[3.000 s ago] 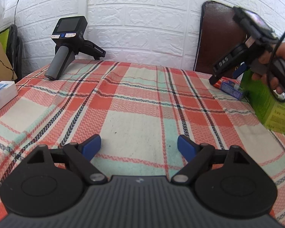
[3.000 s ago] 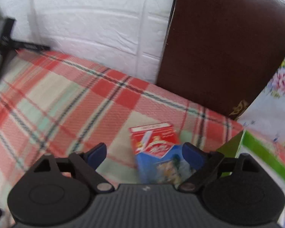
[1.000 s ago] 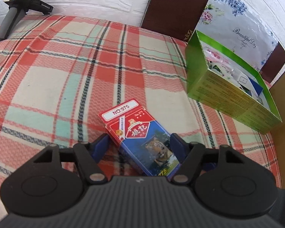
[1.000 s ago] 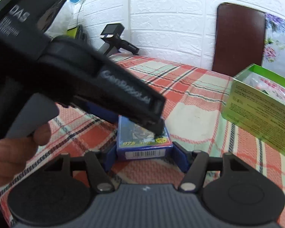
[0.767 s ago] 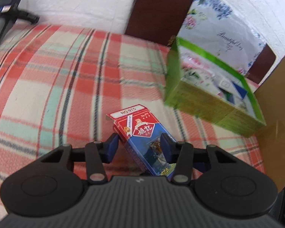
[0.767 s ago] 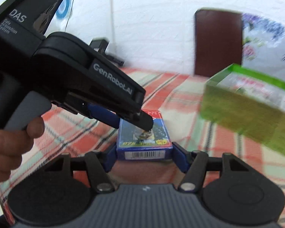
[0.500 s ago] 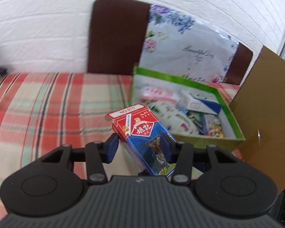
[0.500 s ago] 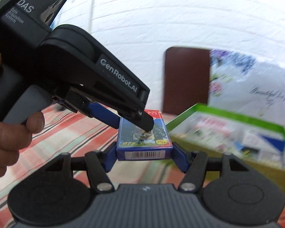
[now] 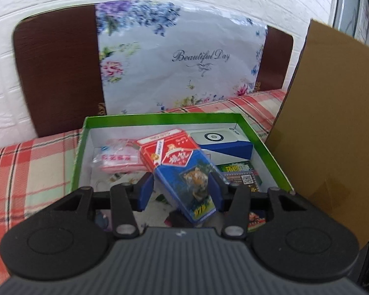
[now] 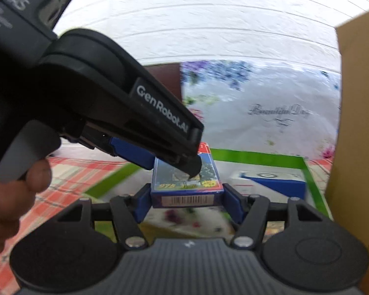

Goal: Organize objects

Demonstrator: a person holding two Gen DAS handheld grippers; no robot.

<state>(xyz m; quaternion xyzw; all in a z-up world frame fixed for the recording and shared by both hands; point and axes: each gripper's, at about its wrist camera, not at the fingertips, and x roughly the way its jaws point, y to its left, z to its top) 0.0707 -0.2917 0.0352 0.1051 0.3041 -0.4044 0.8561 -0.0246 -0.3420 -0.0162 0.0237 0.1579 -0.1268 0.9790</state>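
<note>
A red and blue card pack (image 9: 182,169) with a tiger picture is held in the air over the open green box (image 9: 160,118). My left gripper (image 9: 182,186) is shut on its sides. My right gripper (image 10: 187,199) is shut on the barcode end of the same card pack (image 10: 187,184), and the left gripper's body (image 10: 110,98) crosses the upper left of that view. The green box (image 10: 258,158) lies just below and beyond the pack.
Inside the box lie a pink packet (image 9: 118,156), a white and blue carton (image 9: 221,145) and small printed items. A brown cardboard sheet (image 9: 332,123) stands right of the box. A floral bag (image 9: 182,59) leans on dark chair backs behind. The checked cloth (image 9: 29,167) covers the table.
Both grippers have carried the card pack from the cloth up and rightward until it hangs over the green box. Both have stayed shut on it.
</note>
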